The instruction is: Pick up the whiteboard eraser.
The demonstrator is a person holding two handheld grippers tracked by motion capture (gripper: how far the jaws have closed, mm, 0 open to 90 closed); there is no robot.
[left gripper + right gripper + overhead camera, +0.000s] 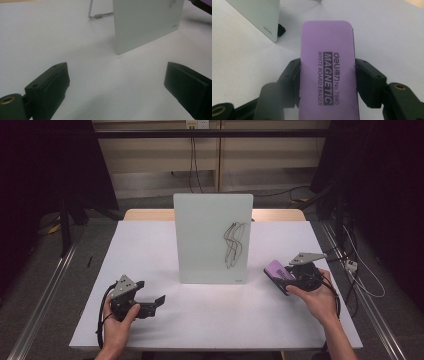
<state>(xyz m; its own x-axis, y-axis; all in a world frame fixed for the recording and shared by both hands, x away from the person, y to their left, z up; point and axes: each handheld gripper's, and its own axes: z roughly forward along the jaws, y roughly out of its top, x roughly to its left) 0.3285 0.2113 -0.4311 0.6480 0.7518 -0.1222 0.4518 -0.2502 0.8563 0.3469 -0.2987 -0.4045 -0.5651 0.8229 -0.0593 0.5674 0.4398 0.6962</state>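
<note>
Both grippers were black, each topped by a grey three-cornered plate with small holes. Left gripper (151, 303): blocky jaws, brass-ringed screw hole at its base, black cable looping behind. Right gripper (281, 279): same build. Forearms bare, no sleeves.

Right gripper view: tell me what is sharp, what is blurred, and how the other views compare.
Right gripper view: the eraser print is sharp, the nearest tongs corners blur. Left gripper view: the left tongs and whiteboard are soft and dim. High view: table evenly lit, surroundings dark.
</note>
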